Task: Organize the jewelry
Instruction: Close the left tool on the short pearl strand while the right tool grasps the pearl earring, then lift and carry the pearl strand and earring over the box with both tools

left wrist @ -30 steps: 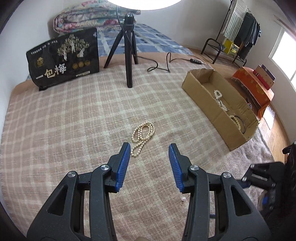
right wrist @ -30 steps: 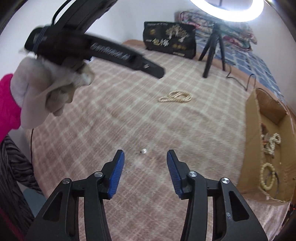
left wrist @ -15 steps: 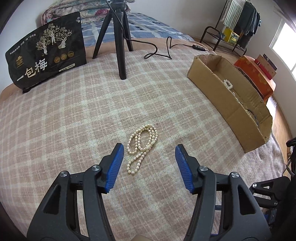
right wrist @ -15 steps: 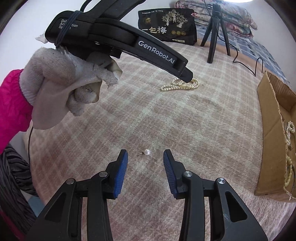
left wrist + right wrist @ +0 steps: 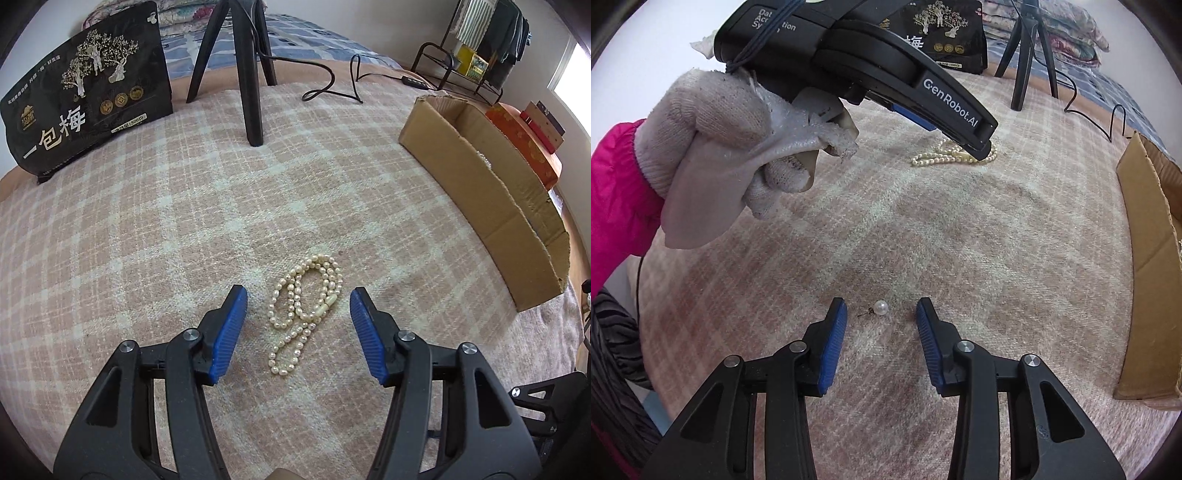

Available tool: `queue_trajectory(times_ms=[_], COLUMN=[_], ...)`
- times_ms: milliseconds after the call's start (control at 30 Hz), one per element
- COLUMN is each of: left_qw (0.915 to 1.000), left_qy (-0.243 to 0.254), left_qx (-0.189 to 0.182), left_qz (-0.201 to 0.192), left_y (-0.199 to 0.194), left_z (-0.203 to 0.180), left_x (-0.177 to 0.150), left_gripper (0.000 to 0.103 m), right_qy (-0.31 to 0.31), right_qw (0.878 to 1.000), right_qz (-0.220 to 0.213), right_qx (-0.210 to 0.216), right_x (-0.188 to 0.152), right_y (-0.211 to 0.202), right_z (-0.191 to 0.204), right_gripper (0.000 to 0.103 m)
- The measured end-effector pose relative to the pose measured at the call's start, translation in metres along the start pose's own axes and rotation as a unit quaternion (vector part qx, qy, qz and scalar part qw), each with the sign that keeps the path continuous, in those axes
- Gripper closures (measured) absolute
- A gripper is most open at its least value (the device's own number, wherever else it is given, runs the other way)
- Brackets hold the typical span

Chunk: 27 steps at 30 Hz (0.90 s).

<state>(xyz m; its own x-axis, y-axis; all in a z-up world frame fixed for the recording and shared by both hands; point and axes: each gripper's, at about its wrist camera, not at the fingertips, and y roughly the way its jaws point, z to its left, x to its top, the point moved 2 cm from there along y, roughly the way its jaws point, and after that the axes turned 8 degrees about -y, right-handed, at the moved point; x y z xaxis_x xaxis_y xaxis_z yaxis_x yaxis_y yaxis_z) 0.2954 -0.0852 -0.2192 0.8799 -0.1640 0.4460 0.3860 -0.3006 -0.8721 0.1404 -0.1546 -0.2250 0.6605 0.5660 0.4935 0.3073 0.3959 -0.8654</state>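
- Left tool [image 5: 297,328] open, empty, straddling pearl necklace [image 5: 304,302] on the blanket.
- Right tool [image 5: 881,332] closing around pearl earring [image 5: 880,307], no contact yet.
- Next: pinch both, carry to cardboard box [image 5: 491,206].

Black tool [image 5: 881,312] with blue ribbed pads [image 5: 832,343] (silver screws), white glove [image 5: 713,147], pink sleeve [image 5: 617,184].

Quick count: one pearl necklace [image 5: 304,306] lying loose on the bed blanket [image 5: 147,229], one single pearl earring [image 5: 880,307], one cardboard box [image 5: 491,206], one black tripod [image 5: 247,66], one black printed bag [image 5: 88,88]. Two grippers, each with two blue fingers [image 5: 229,332]. One gloved hand [image 5: 731,147], one pink sleeve [image 5: 617,184]. One clothes rack [image 5: 480,48], one orange box [image 5: 524,147].
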Motion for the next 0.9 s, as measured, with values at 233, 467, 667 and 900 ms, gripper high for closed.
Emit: queue_trajectory(times_ms=[233,467,667,900], left_qw=[1.0,0.9999,0.9999,0.9997], left_qy=[0.0,-0.002,-0.009,-0.005], left_qx=[0.004,0.01,0.014,0.017], left_qz=[0.002,-0.001,-0.003,-0.019], left_y=[0.01,0.013,0.012,0.001], left_z=[0.003,0.006,0.013,0.012], left_x=[0.0,-0.001,-0.002,-0.005], left_gripper=[0.044,0.059,0.094,0.097], right_qy=[-0.009,-0.027,-0.027,-0.028], right_qw=[1.0,1.0,1.0,1.0], right_qz=[0.003,0.004,0.001,-0.003], right_qx=[-0.001,-0.009,-0.011,-0.012], right_x=[0.005,0.006,0.002,0.001], right_y=[0.01,0.015,0.012,0.007], right_z=[-0.003,0.003,0.007,0.007], right_gripper=[0.081,0.093,0.095,0.096])
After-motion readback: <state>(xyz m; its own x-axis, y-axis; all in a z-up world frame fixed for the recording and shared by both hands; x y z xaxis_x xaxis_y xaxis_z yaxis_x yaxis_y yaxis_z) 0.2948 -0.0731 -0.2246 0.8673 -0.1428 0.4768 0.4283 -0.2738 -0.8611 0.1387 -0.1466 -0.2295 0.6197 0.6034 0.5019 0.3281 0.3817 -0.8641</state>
